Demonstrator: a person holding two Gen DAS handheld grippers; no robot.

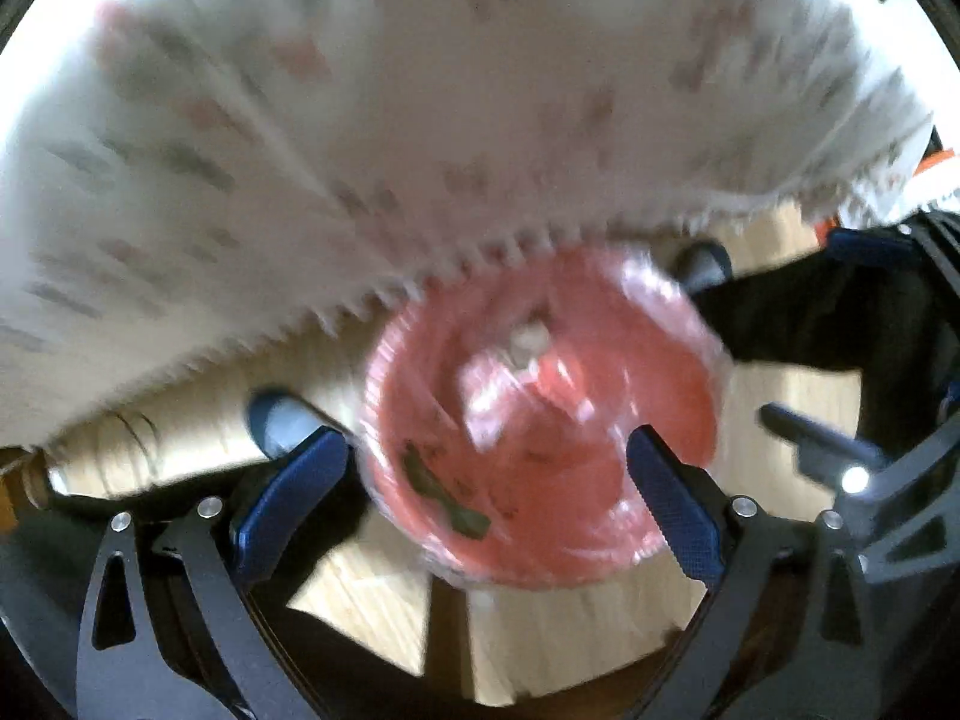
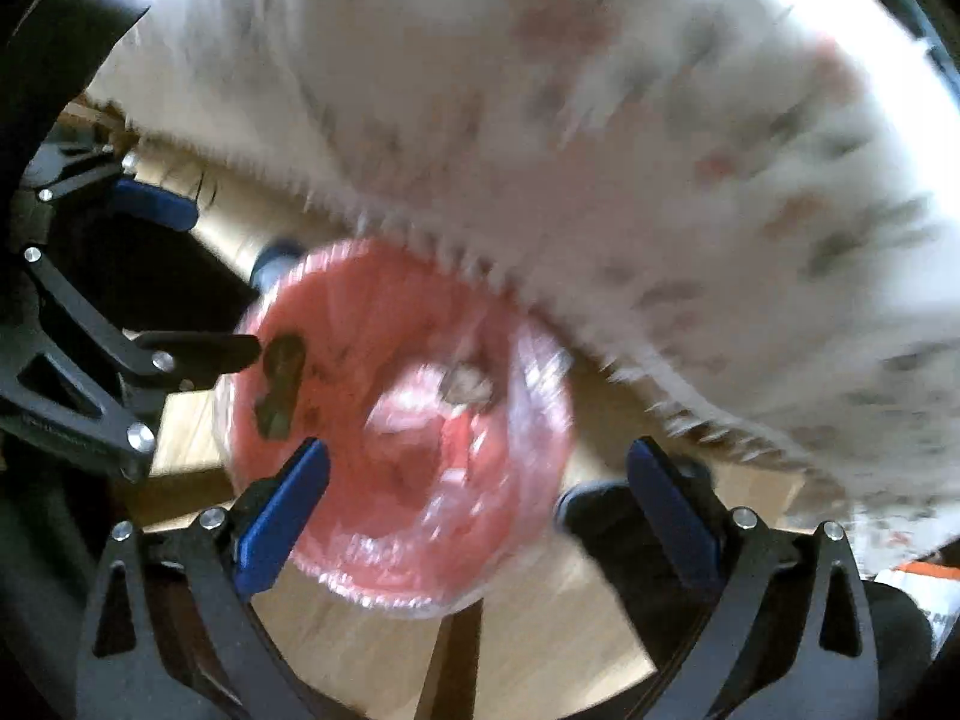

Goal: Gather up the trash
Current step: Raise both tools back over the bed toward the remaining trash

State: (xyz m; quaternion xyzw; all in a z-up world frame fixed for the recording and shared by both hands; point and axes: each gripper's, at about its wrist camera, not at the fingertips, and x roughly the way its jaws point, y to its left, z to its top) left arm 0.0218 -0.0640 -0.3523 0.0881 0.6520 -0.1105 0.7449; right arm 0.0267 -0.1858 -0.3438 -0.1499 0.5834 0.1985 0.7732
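Both views look steeply down, blurred by motion. A red waste bin (image 1: 540,420) lined with a clear plastic bag (image 1: 678,300) stands on the pale wooden floor (image 1: 570,630), just beside the fringed edge of a white patterned cloth (image 1: 420,120). Inside the bin lie a crumpled pale scrap (image 1: 528,339) near the middle and a dark strip (image 1: 444,492) against the inner wall.

The left claw (image 1: 489,456) stands wide open above the bin, with nothing between its blue pads (image 1: 288,498). The right claw (image 2: 480,468) is likewise spread wide and empty over the bin (image 2: 390,420). Dark shoes (image 1: 282,420) show on the floor on either side of the bin.
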